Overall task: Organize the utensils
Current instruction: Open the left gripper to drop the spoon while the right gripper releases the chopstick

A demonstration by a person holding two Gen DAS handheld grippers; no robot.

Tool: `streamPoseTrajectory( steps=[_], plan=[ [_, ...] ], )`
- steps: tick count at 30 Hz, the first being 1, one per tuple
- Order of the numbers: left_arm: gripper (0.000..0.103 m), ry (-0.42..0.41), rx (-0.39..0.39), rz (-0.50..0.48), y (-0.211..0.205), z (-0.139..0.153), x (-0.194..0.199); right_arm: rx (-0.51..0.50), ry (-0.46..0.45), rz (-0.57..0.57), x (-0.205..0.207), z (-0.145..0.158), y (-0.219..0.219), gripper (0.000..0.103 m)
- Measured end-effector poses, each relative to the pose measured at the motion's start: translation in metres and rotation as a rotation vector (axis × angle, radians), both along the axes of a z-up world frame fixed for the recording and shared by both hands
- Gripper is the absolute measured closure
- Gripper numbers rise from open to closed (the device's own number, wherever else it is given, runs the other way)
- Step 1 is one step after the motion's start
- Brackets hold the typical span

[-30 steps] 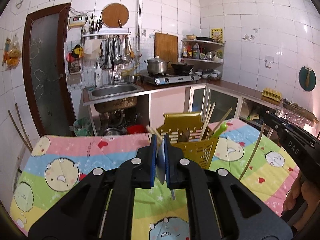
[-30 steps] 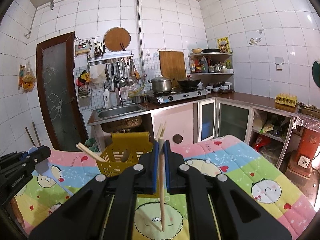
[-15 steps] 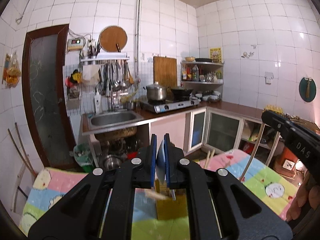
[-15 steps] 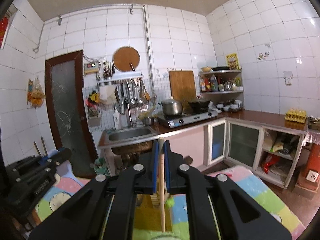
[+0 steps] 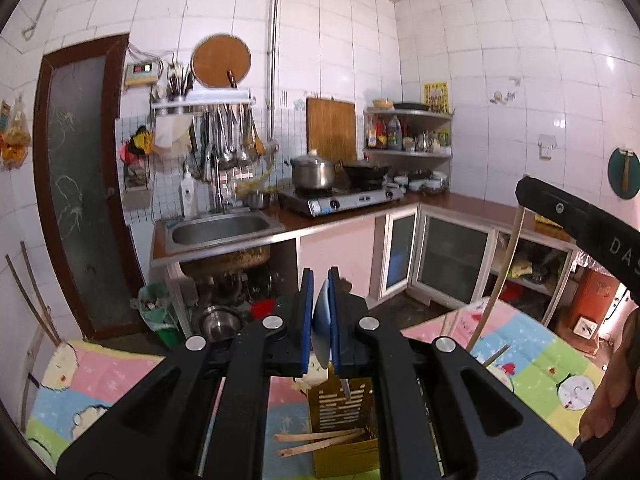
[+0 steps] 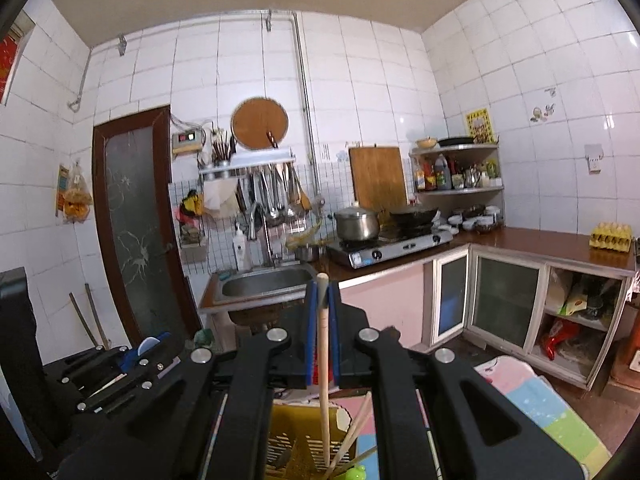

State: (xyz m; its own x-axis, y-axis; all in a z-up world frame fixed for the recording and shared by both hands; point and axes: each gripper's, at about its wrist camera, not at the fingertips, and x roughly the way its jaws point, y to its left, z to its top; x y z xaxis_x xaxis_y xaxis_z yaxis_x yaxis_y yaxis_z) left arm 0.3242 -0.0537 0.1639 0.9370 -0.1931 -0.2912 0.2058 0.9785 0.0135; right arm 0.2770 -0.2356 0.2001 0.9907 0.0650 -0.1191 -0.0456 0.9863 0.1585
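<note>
My left gripper (image 5: 321, 322) is shut on a light blue spoon (image 5: 321, 320), held upright above the yellow utensil basket (image 5: 340, 412). Wooden chopsticks (image 5: 320, 438) lie in the basket. My right gripper (image 6: 322, 332) is shut on a wooden chopstick (image 6: 323, 380) whose lower end hangs into the same basket (image 6: 296, 444), beside other chopsticks (image 6: 356, 428) and a green-tipped utensil (image 6: 354, 472). The right gripper also shows in the left wrist view (image 5: 520, 196) with its chopstick (image 5: 500, 276). The left gripper shows in the right wrist view (image 6: 150, 346).
The basket stands on a table with a colourful cartoon cloth (image 5: 536, 360). Behind are a steel sink (image 5: 220, 232), a gas stove with a pot (image 5: 316, 172), a corner shelf (image 5: 408, 148), cabinets (image 6: 504, 300) and a brown door (image 5: 80, 180).
Both grippers rose and tilted up, each keeping its utensil. The basket dropped from the middle of both views to the bottom. Both now sit over the basket.
</note>
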Motion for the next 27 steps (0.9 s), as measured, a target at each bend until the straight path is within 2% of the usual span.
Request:
streamPoseTrajectory(
  steps=[10, 20, 25, 27],
  plan=[
    [0.097, 0.103, 0.001, -0.004, 0.007, -0.048, 0.017, 0.003, 0.083, 0.001, 0.022, -0.041, -0.005, 0.097],
    [0.097, 0.175, -0.015, 0.008, 0.017, -0.076, 0.028, -0.016, 0.165, -0.018, 0.036, -0.071, -0.009, 0.097],
    [0.096, 0.199, -0.049, 0.025, 0.031, -0.084, 0.035, -0.034, 0.189, -0.013, 0.039, -0.084, -0.009, 0.097],
    [0.090, 0.201, -0.064, 0.025, 0.035, -0.083, 0.033, -0.049, 0.188, -0.012, 0.037, -0.086, -0.008, 0.096]
  ],
)
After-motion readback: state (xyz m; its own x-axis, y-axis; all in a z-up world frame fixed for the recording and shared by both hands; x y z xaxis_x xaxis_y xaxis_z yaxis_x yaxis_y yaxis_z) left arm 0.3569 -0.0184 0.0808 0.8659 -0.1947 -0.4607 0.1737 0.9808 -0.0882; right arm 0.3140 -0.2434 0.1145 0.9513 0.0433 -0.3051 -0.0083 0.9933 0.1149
